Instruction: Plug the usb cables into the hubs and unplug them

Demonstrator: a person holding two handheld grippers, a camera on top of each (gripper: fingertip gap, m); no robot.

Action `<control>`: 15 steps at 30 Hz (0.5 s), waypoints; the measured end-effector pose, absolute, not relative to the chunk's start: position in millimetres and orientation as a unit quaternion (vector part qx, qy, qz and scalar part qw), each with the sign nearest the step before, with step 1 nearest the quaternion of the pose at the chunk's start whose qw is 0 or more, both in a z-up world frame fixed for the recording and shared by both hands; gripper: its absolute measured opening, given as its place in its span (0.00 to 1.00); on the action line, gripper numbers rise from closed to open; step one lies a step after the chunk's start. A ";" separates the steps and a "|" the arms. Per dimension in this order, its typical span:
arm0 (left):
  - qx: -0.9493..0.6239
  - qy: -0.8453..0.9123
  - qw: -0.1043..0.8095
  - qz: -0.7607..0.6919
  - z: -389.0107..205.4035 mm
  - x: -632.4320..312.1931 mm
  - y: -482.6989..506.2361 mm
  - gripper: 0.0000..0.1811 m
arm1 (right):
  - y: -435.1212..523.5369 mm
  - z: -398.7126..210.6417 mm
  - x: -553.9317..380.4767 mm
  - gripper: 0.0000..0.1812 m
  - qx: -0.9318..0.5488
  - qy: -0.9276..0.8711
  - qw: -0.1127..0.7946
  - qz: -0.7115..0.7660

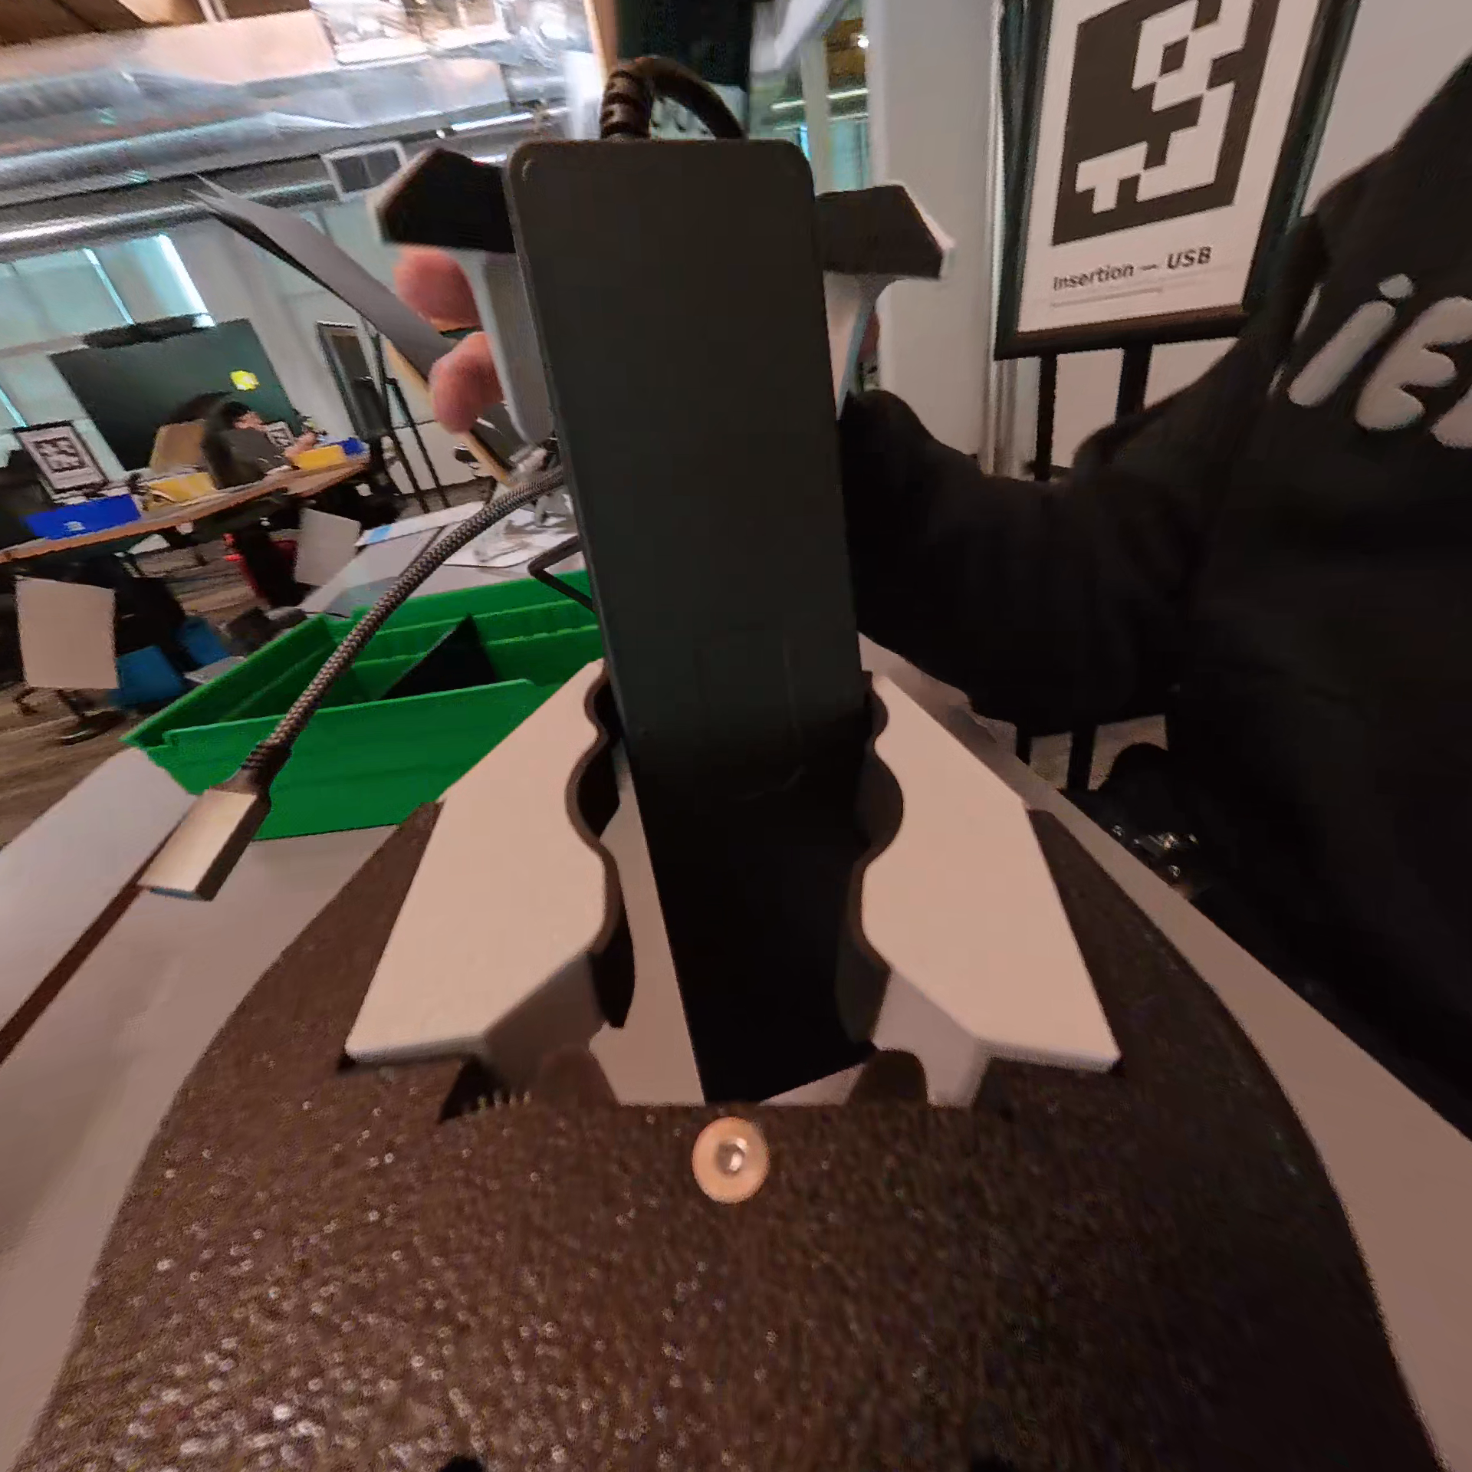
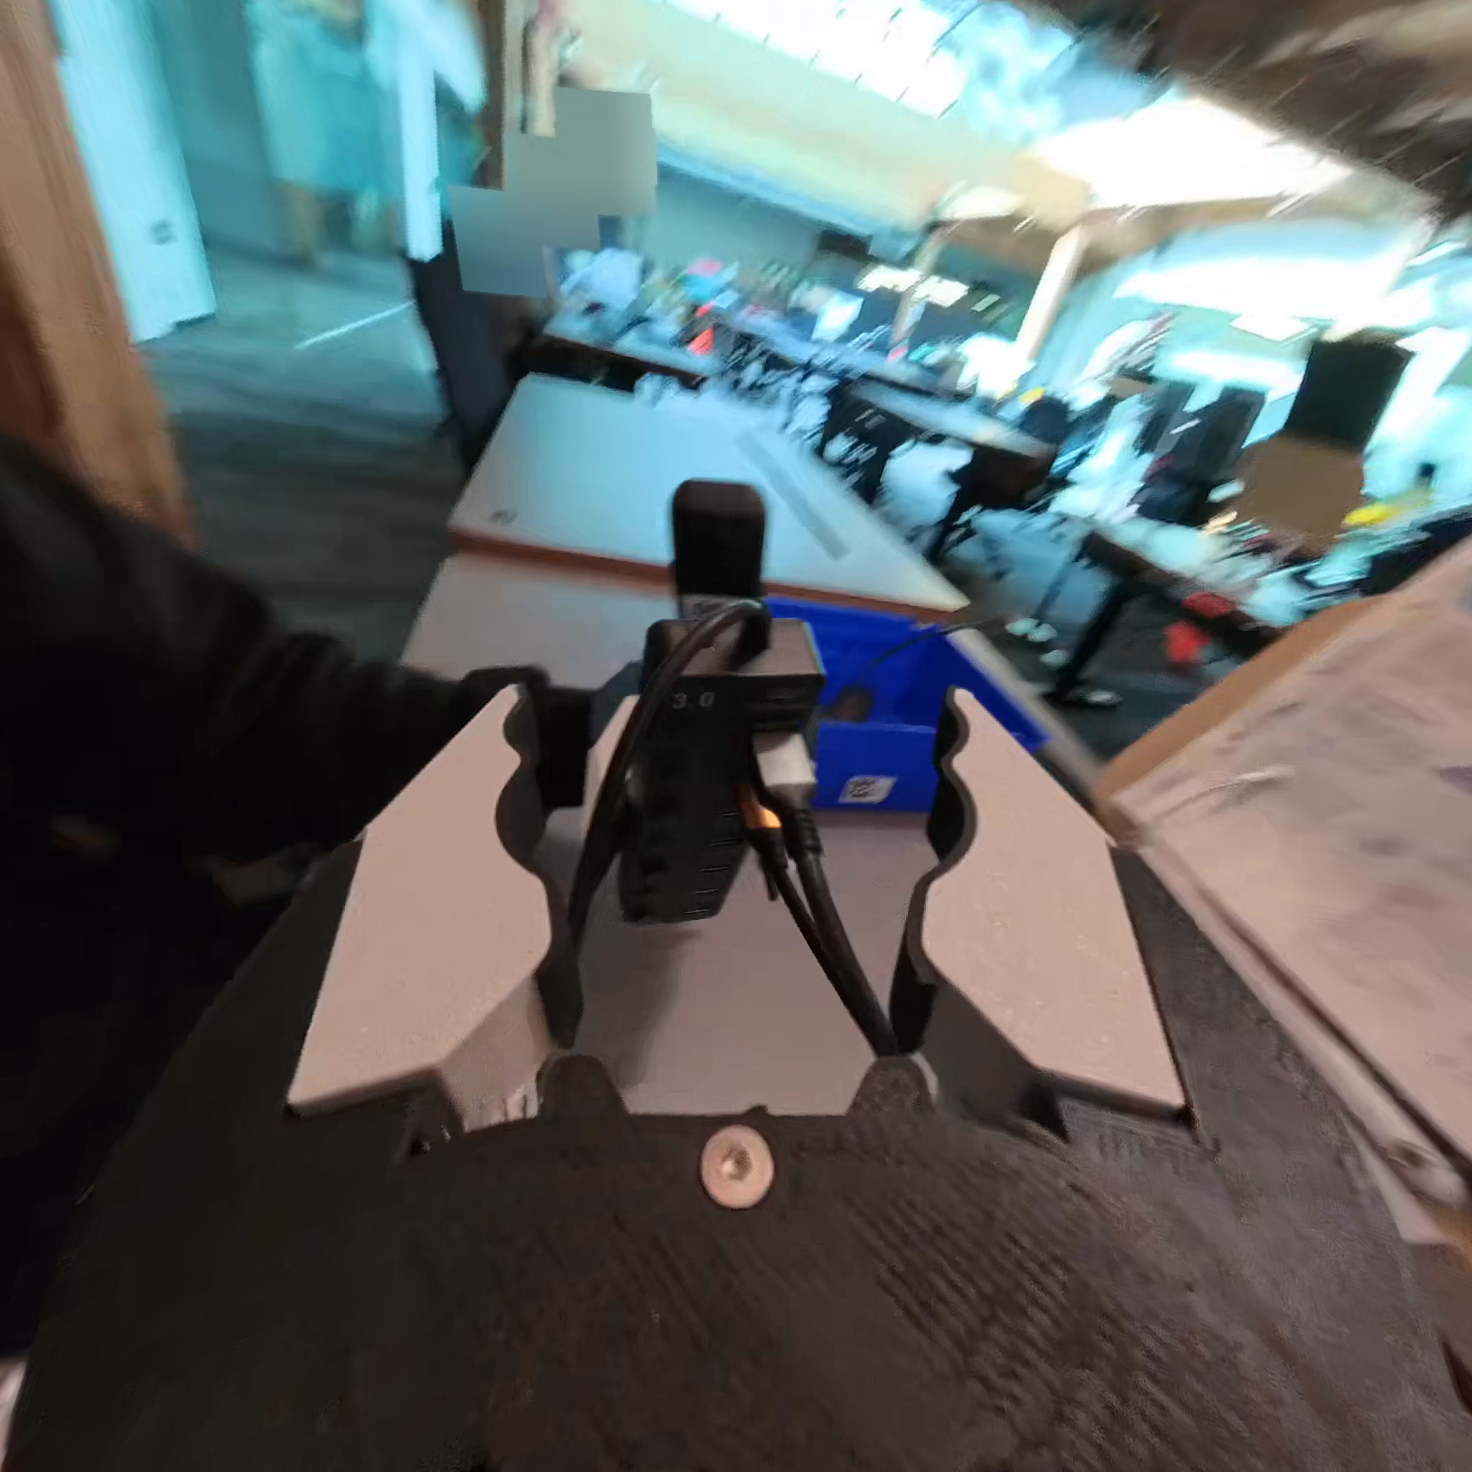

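1. Two claws, one hub between them. Left claw [image 1: 737,860]: clamped on the near end of the black hub [image 1: 685,446], pinching its narrow edges so the slab juts out stiffly with its flat back to the camera.
2. Right claw [image 2: 737,844]: spread wide and gripping nothing. Straddles the hub's cabled end without touching it, black cables [image 2: 836,948] trailing between its fingers. Probably open so as to take a plug while the other side steadies the hub.
3. Just beside the hub: a silver plug [image 1: 203,848] on a braided cable [image 1: 346,645]. Hangs clear of the hub in the left wrist view, so judged unplugged. Sits close against the port side in the right wrist view, and cannot tell from there whether it is seated.
4. Next along that side: an orange-collared plug [image 2: 757,816], too blurred to judge.
5. Behind, on the grey surface [image 1: 72,836]: a green bin [image 1: 342,765], divided into compartments, with one dark flat thing leaning in a middle one. Other compartments mostly hidden.
6. Beyond the hub in the right wrist view: a blue bin [image 2: 868,753], with a thin dark lead [image 2: 916,637] running over its rim. Contents otherwise out of sight. Likely a store for cables.
7. Farthest out: bare fingers [image 1: 466,382] and a black sleeve [image 1: 996,557] of the person holding the right-hand tool.
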State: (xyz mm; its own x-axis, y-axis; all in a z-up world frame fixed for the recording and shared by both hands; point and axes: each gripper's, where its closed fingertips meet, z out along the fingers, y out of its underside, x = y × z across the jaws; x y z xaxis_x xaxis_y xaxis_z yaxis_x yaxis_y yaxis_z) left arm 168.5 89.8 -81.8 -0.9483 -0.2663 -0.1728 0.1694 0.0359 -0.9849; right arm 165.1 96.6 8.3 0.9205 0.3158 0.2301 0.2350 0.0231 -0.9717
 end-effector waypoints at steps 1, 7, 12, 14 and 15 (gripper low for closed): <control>-0.033 0.705 0.155 -0.691 -86.9 169.3 88.3 0.32 | 103.1 -3.8 158.6 0.51 -0.711 -0.219 0.666 0.055; -0.063 0.720 0.214 -0.657 -108.9 188.9 101.3 0.32 | 142.6 -50.1 168.5 0.31 -0.756 -0.262 0.599 0.034; -0.118 0.693 0.328 -0.631 -96.0 208.4 120.0 0.34 | 158.3 -75.2 188.6 0.31 -0.798 -0.259 0.544 0.003; -0.137 0.708 0.330 -0.610 -98.2 210.8 119.7 0.38 | 157.8 -82.3 190.7 0.31 -0.809 -0.285 0.513 -0.030; -0.148 0.715 0.329 -0.598 -101.9 213.7 119.3 0.40 | 159.9 -79.4 191.9 0.31 -0.808 -0.286 0.513 -0.039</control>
